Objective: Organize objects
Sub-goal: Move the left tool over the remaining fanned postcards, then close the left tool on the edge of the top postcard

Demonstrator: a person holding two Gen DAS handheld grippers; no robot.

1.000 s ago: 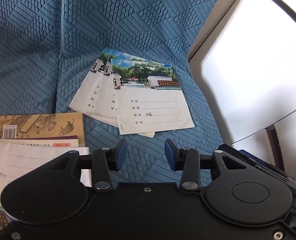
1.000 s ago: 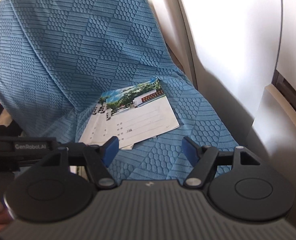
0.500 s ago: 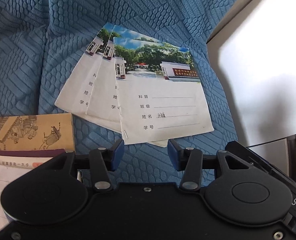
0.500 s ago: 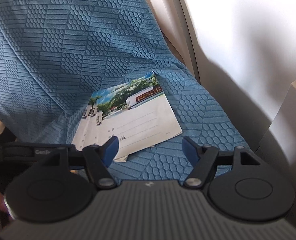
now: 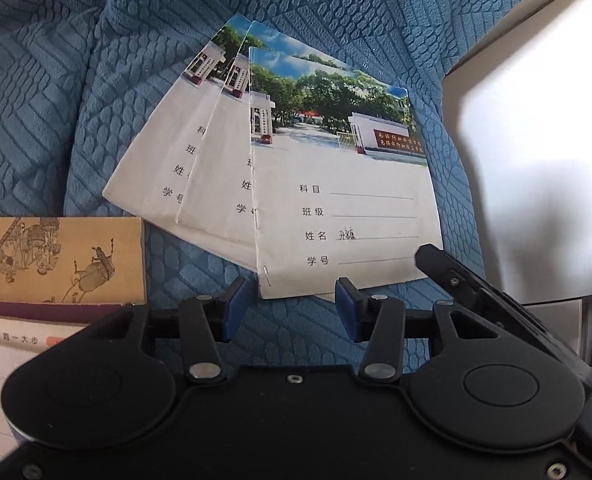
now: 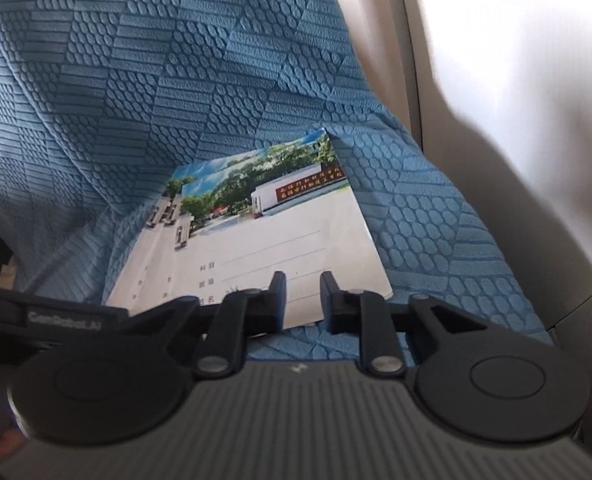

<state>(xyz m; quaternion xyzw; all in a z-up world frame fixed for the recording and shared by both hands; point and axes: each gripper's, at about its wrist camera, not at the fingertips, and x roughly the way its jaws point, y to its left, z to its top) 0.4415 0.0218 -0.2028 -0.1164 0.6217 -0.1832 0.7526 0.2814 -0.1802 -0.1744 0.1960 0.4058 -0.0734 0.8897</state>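
The right gripper (image 6: 302,294), its jaws just narrowed with a small gap left, hangs over the near edge of fanned notebooks (image 6: 296,232) on blue quilted fabric (image 6: 175,80)

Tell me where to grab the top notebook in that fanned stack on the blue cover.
Pinch the top notebook at its near bottom edge, coming in low from the front. It lies flat on two others, and that edge overhangs toward the left tongs, which are open just short of it.

Blue quilted seat cover (image 5: 115,92): fanned notebooks (image 5: 348,208), books (image 5: 55,256).
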